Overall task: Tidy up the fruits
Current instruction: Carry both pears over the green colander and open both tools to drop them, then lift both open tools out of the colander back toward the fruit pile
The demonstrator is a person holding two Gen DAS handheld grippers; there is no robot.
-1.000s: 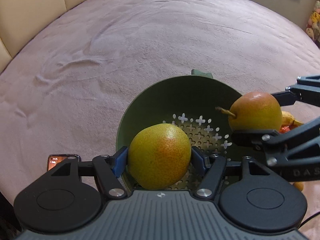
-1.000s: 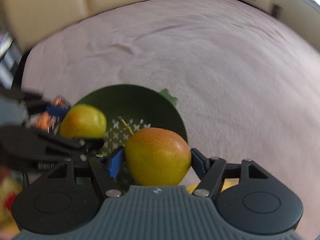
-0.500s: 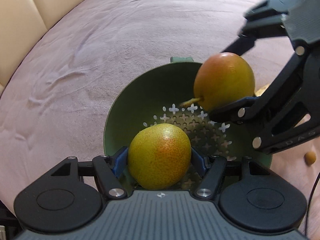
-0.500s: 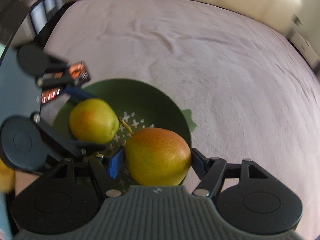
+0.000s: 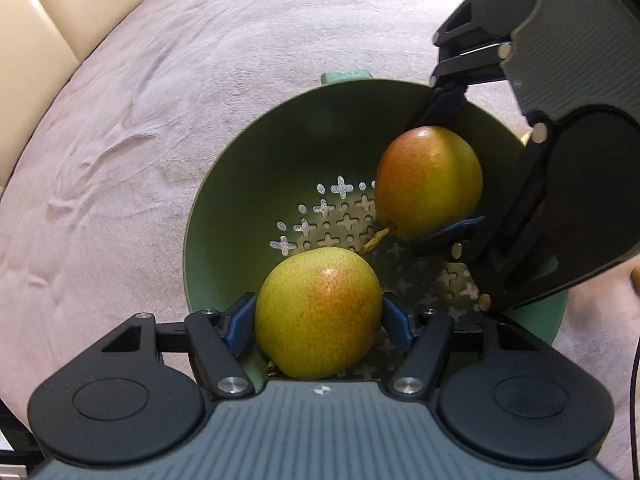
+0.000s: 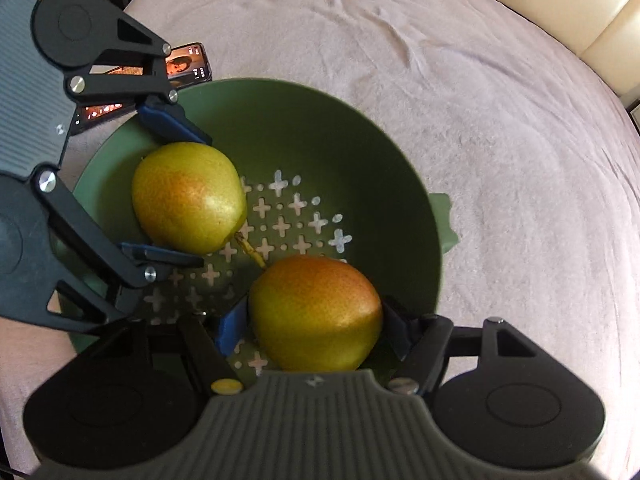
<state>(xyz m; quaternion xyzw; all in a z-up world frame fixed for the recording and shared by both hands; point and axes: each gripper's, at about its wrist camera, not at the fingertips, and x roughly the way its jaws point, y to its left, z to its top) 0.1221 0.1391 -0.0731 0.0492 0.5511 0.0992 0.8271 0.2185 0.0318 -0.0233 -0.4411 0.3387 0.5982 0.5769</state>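
Note:
A green perforated colander bowl (image 5: pixel 256 184) sits on a pink cloth-covered table; it also shows in the right wrist view (image 6: pixel 360 152). My left gripper (image 5: pixel 318 316) is shut on a yellow-green pear (image 5: pixel 318 312), held low inside the bowl's near side. My right gripper (image 6: pixel 312 324) is shut on a second, redder pear with a stem (image 6: pixel 316 312), also inside the bowl. In the left wrist view that pear (image 5: pixel 428 182) hangs at the bowl's right. In the right wrist view the left gripper's pear (image 6: pixel 188 196) is at the bowl's left.
A phone with a lit screen (image 6: pixel 188 64) lies on the cloth (image 5: pixel 160 80) just beyond the bowl's rim, partly behind the left gripper. Cream padded seat backs (image 6: pixel 568 12) border the table's far edge. A small orange object (image 5: pixel 635 278) peeks in at the right edge.
Both grippers have moved over the bowl and lowered their pears into it. The right gripper swung in from the side to above the bowl's right half.

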